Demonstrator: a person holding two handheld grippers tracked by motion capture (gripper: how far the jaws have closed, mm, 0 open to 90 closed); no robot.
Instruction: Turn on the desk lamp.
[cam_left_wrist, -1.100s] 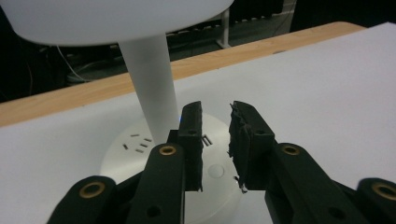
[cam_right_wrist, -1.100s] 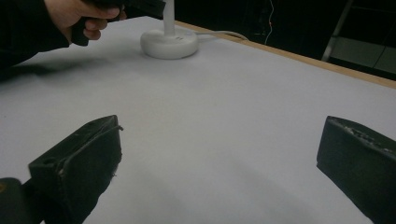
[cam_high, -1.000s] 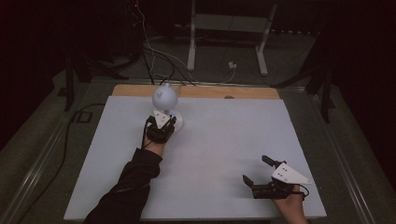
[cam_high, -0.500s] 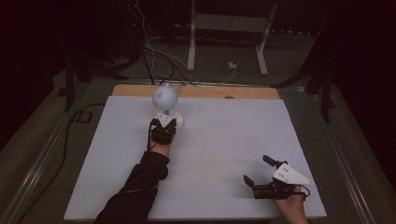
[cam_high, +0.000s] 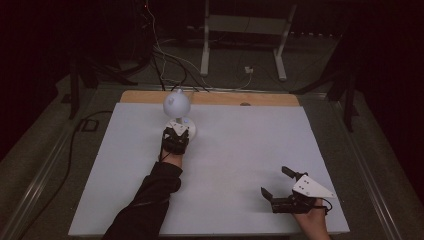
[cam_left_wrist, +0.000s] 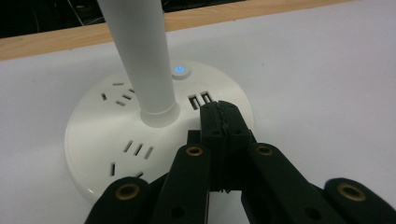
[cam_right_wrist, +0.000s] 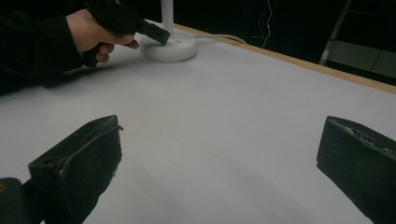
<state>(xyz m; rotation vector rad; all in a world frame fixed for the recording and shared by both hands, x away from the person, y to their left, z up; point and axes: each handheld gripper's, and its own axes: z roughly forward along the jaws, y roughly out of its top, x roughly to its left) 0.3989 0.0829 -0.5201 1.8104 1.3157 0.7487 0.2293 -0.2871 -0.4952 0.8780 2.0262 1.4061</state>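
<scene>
A white desk lamp stands at the table's far left, with a round head (cam_high: 176, 102) and a round base (cam_high: 190, 131). In the left gripper view the base (cam_left_wrist: 93, 126) carries socket slots, two USB ports and a small button (cam_left_wrist: 180, 70) glowing blue beside the stem (cam_left_wrist: 140, 56). My left gripper (cam_left_wrist: 222, 116) is shut with nothing between its jaws, its tip over the base's near rim just by the USB ports. In the high view that gripper (cam_high: 176, 134) sits against the base. My right gripper (cam_high: 274, 180) rests open near the front right of the table, its jaws wide apart (cam_right_wrist: 219, 149).
A white sheet (cam_high: 240, 150) covers the table, with a bare wooden strip (cam_high: 270, 99) along the far edge. Cables (cam_high: 165, 60) and a metal stand (cam_high: 245, 45) lie on the dark floor behind. The right gripper view shows the lamp base (cam_right_wrist: 168, 49) far off under the other hand (cam_right_wrist: 93, 32).
My left gripper has edged slightly right and forward along the lamp base, and the forearm has straightened. The right gripper has stayed almost still.
</scene>
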